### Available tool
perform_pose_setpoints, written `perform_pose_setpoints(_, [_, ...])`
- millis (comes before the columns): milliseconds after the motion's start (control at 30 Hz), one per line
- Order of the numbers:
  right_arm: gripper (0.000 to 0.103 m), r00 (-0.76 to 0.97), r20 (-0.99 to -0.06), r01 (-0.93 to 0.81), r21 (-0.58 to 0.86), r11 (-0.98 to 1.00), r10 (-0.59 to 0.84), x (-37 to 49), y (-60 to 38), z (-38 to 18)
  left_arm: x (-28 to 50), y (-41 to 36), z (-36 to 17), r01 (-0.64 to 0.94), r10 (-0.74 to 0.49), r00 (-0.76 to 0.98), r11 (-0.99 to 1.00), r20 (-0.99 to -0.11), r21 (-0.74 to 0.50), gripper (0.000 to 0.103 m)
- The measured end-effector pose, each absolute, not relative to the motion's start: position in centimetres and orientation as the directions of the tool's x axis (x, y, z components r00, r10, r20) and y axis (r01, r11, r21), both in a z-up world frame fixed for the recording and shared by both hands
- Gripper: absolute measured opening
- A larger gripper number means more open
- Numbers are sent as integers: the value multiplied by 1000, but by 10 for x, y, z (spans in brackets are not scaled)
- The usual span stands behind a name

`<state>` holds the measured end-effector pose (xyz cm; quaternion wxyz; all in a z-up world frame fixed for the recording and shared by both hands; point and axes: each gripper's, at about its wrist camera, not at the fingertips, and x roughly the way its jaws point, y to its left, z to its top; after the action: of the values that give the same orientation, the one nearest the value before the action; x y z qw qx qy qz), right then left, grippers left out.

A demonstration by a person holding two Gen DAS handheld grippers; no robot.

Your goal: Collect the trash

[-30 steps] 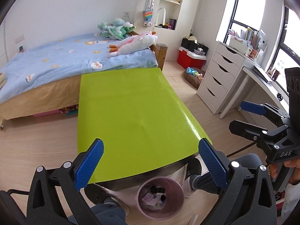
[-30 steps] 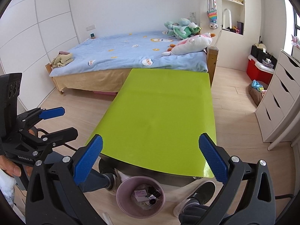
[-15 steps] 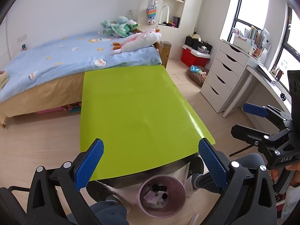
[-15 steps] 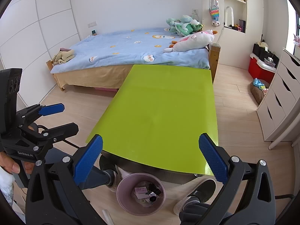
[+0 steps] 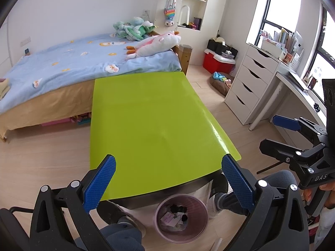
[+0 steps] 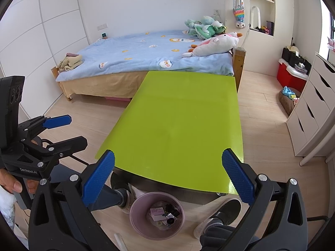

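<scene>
I am holding my left gripper (image 5: 168, 185) and my right gripper (image 6: 167, 181) above the near end of the table, both with jaws spread wide and pinching nothing. Nearest me, the pink trash bin (image 6: 157, 215) is standing on the floor between my shoes, half tucked under the near table edge, with paper scraps and small dark pieces (image 6: 165, 214) already lying in it. I am seeing no loose trash on the green tabletop (image 5: 150, 121), which is stretching away bare toward the bed (image 5: 83, 67). My worry is nudging the light bin with a foot or a lowering gripper and tipping it, or clipping the overhanging edge while reaching down.
</scene>
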<state>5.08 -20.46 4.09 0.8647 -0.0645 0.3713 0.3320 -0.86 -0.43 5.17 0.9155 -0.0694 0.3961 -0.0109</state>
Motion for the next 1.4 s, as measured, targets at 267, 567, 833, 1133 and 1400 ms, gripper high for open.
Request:
perform_pose_setpoints(267, [100,504,-685,-622,135,771,526,51,-204,41,-8,-4,51,-33,-76,685,990,-724,-136,97])
perform_pose_setpoints(567, [100,502,-687,-622,136,771,526,49,-205,38,-10,-7,47,-34,-75,681,990,-729,-134,97])
perform_pose_setpoints(833, [100,501,-688,-621,137,772,525,49,-204,38,-11,-8,46,-34,-75,680,991,-729,-133,97])
perform_pose_setpoints(1133, [100,500,-689,-620,138,772,524,48,-204,37,-10,-8,46,-36,-73,680,990,-730,-133,97])
perform_pose_setpoints(1400, [100,501,-688,-622,136,771,525,47,-204,36,-12,-9,45,-35,-74,679,990,-730,-134,97])
